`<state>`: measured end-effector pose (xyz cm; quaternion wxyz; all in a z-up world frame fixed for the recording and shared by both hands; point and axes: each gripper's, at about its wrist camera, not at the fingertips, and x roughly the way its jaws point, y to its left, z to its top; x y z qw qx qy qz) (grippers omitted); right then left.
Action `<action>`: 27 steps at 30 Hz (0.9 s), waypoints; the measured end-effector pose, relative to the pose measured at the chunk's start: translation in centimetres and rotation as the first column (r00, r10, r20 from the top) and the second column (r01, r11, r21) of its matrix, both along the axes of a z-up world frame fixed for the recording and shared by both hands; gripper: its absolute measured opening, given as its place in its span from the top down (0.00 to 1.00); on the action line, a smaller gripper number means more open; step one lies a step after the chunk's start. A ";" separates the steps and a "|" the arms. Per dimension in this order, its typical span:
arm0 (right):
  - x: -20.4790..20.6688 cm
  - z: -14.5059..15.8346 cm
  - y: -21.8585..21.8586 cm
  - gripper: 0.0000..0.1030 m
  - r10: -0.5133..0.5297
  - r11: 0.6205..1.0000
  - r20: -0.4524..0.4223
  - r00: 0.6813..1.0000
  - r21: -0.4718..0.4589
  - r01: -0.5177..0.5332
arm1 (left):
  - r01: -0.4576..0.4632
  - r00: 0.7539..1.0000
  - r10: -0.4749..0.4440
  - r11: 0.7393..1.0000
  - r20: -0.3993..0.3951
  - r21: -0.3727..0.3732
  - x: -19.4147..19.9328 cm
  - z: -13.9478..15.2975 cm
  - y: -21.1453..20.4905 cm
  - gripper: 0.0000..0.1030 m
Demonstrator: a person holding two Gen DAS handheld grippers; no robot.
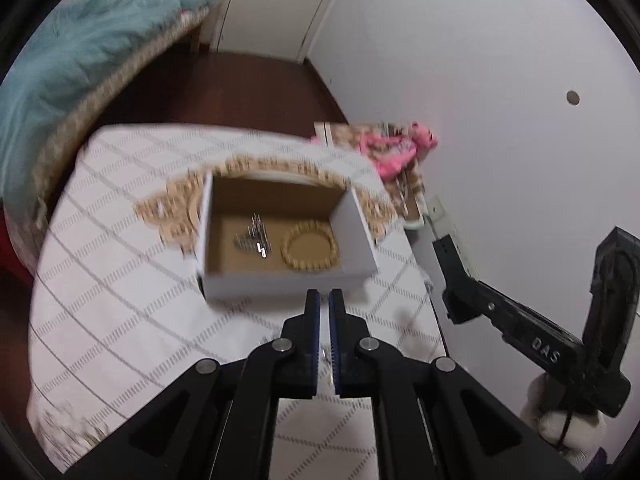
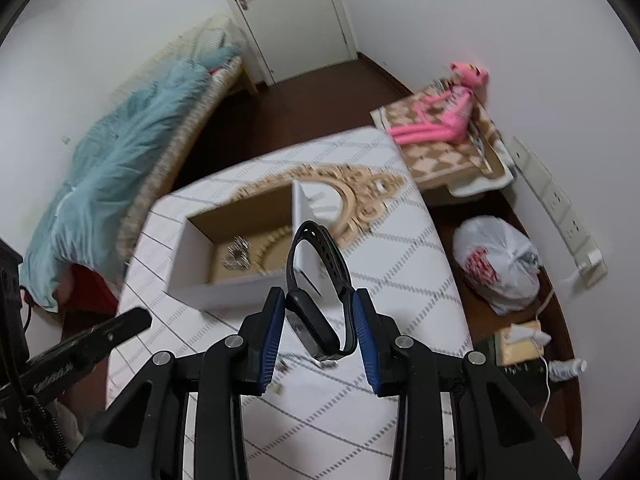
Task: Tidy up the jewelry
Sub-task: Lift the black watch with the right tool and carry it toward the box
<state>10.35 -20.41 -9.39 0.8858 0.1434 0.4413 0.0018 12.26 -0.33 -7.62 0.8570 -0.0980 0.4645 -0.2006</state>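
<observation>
While the right gripper [image 2: 320, 312] clamps the black watch [image 2: 316, 304] for boxing (box [image 1: 288, 280] ahead), the left gripper [image 1: 325, 300] fingers [image 1: 311, 320] are closed, apparently empty.

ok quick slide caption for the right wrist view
Right gripper holds a black smart band above the white box containing a beaded bracelet.

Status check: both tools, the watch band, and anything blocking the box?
Left tool shut, nothing visible between pads. Right tool clamped on black watch band, held above the table. White box holds beaded bracelet and silver chain; opening unobstructed.
</observation>
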 end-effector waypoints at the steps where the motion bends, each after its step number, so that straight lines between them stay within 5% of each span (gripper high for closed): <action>1: 0.1 0.5 0.3 0.64 0.004 1.000 0.013 1.000 -0.006 -0.004 | 0.000 1.000 0.000 1.000 0.026 0.016 0.0 0.5 0.0 0.98; 6: -0.3 1.4 0.8 0.64 0.010 1.000 0.029 1.000 -0.019 -0.009 | 0.021 0.995 -0.026 0.998 0.094 0.054 -0.7 1.2 -0.4 0.98; 9: -0.8 0.2 0.6 0.64 0.006 0.999 -0.003 1.000 -0.031 -0.006 | 0.039 0.999 -0.041 0.998 0.035 0.052 -1.2 -0.9 -1.0 0.95; 14: -2.2 -3.2 -0.5 0.64 -0.024 0.999 -0.085 0.996 -0.035 0.021 | 0.029 0.993 -0.012 0.988 -0.115 0.150 -2.0 -6.5 -2.8 0.91; 16: -2.8 -4.6 -1.0 0.64 -0.042 0.998 -0.115 0.993 -0.044 0.037 | 0.039 0.988 -0.015 0.986 -0.151 0.159 -2.5 -8.4 -3.4 0.80; 18: -3.4 -5.7 -1.6 0.64 -0.057 0.997 -0.136 0.989 -0.049 0.051 | 0.057 0.986 -0.028 0.983 -0.164 0.175 -3.1 -10.0 -4.3 0.32; 19: -3.6 -6.0 -1.8 0.64 -0.064 0.997 -0.142 0.988 -0.055 0.057 | 0.060 0.986 -0.031 0.982 -0.165 0.177 -3.3 -10.4 -4.5 0.25; 27: -4.2 -7.8 -3.3 0.64 -0.113 0.992 -0.168 0.979 -0.072 0.102 | 0.082 0.990 -0.046 0.959 -0.136 0.272 -3.9 -12.0 -6.8 0.25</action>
